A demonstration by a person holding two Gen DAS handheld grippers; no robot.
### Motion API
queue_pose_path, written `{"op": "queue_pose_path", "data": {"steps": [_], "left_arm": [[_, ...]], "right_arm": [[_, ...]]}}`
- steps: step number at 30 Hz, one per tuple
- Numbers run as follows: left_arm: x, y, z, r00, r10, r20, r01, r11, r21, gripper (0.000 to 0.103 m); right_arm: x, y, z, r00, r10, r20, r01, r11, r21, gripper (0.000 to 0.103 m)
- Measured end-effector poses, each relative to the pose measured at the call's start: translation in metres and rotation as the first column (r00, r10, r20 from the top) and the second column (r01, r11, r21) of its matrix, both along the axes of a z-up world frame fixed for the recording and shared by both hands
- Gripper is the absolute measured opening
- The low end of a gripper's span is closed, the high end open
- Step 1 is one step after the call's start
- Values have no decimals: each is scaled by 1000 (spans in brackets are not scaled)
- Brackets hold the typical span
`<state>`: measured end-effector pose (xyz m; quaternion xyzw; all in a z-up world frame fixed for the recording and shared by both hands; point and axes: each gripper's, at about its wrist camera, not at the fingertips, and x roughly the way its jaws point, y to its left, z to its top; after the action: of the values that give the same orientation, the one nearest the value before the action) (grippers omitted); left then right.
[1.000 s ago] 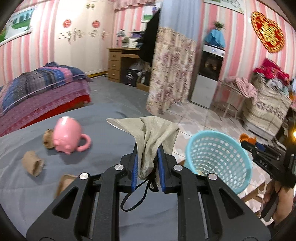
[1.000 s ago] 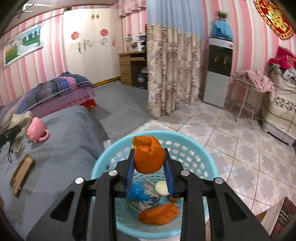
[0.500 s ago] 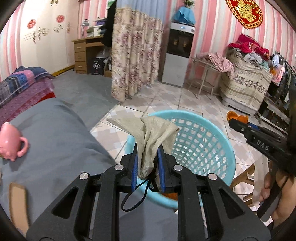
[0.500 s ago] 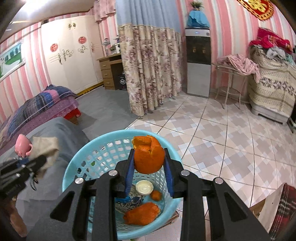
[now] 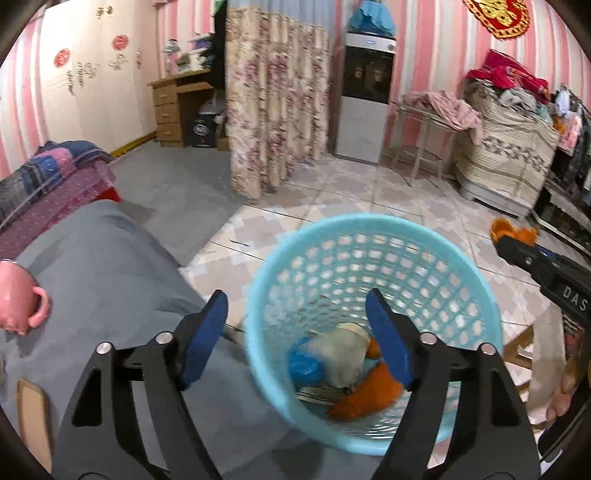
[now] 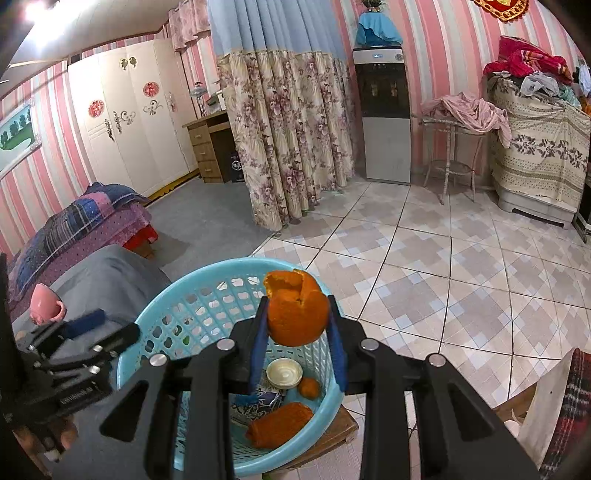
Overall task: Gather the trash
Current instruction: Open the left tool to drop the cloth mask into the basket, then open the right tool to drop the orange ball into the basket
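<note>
Beside the grey bed, basket holds cloth; left claw gapes.

Dim indoor room, fisheye views w/ dark vignetted corners.
Ceiling light glaring top left; left view blurring around basket; edges bending.

One light-blue basket sits at lower centre of the right wrist view, holding five pieces of trash between the two views: one white lid, one small orange bit, one long orange peel, one blue wrapper and one beige cloth. One more orange peel sits between the pads of one hand-held gripper, and a second hand-held gripper shows at lower centre of the left wrist view. One pink mug lies at the left edge.
</note>
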<state>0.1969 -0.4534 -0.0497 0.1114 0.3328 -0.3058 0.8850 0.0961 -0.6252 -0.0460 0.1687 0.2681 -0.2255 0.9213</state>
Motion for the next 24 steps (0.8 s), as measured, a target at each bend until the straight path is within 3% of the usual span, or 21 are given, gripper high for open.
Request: {"op": "queue_pose_path", "data": {"steps": [6,16,24], "left_arm": [[8,46,21,994,93,55,-91,995,-27,89],[14,113,32,971,228,77,-224,973,-58,94],[11,138,34,955,274,110,-271,962,-46,95]], "right_arm": [[10,9,-6,1000,16,-22,-16,1000,-4,30],[31,34,-10,999,32,-42,-33,999,-16,30],[52,55,-19,994,38,-99,-44,997,-56,31]]}}
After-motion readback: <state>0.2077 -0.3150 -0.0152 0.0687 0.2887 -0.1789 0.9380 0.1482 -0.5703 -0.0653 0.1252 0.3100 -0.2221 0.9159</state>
